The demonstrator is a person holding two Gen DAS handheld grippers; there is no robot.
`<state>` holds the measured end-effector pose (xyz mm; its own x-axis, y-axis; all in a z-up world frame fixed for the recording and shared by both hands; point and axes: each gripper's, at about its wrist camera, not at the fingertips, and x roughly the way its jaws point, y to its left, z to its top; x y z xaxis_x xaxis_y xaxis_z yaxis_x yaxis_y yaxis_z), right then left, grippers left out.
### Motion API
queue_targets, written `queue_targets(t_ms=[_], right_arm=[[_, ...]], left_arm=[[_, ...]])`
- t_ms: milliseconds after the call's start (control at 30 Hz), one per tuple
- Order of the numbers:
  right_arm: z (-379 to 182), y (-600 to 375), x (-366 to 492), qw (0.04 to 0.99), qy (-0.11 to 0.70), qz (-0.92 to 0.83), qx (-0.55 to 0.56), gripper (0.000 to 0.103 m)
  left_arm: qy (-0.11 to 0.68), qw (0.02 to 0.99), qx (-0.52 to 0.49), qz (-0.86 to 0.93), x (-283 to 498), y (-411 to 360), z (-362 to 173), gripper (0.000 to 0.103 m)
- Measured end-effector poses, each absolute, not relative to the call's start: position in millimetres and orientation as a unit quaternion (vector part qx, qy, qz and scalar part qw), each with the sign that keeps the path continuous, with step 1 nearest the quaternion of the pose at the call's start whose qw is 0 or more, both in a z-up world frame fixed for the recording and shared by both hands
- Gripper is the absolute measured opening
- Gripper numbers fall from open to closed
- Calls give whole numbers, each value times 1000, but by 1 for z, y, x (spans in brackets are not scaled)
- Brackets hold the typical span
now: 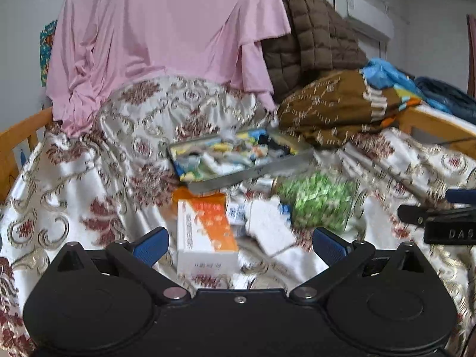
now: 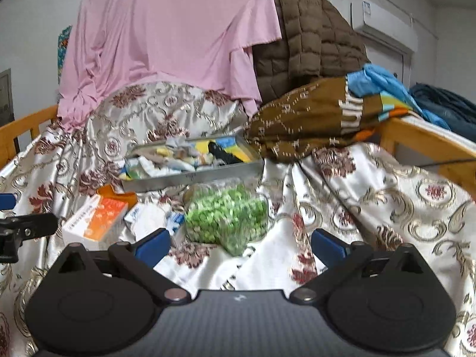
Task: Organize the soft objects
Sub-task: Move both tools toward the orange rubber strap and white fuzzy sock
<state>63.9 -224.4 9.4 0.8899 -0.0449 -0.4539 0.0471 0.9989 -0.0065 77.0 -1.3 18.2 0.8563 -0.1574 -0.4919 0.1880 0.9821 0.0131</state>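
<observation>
Soft objects: pink garment (image 2: 166,29), brown quilted jacket (image 2: 309,35) and brown patterned textile (image 2: 312,119) lie piled behind a metal tray (image 2: 193,175) full of small packets. Left gripper (image 1: 239,245) and right gripper (image 2: 239,245) are spread, empty. Risk: dragging fabric may snag the tray, medicine box (image 1: 205,232) or bag of green candies (image 2: 229,217).

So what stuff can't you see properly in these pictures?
- What the pink cloth covers: hidden in both views.
- Small things in the metal tray: blurred in the left view.
- Writing on the orange box: too blurry.
- Left gripper: cut off by the right view's edge.
</observation>
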Motion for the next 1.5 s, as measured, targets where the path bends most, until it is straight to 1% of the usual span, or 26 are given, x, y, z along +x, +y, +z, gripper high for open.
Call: queue_targets(t_ms=[133,300,467,933,1233,1500], right_arm=[[-2,-227,66,968,251,-26,6,103],[-20,-226,69,959,283,-20,0,103],[-31,-222,72,950,312,-4,-7,103],[-46,-205,80,933,356,52,-18,103],[-47,-193,85,933,350,81,-20,103],[-47,-169,109,946,295,116,-73,103]], left_arm=[[291,952,34,-87,82,1,5,102],[316,944,49,-80,84,-1,-6,102],[336,937,53,-76,87,-2,-12,102],[368,928,43,-45,96,6,-19,102],[365,931,10,-17,102,21,-9,102],[356,934,-18,8,136,42,-1,102]])
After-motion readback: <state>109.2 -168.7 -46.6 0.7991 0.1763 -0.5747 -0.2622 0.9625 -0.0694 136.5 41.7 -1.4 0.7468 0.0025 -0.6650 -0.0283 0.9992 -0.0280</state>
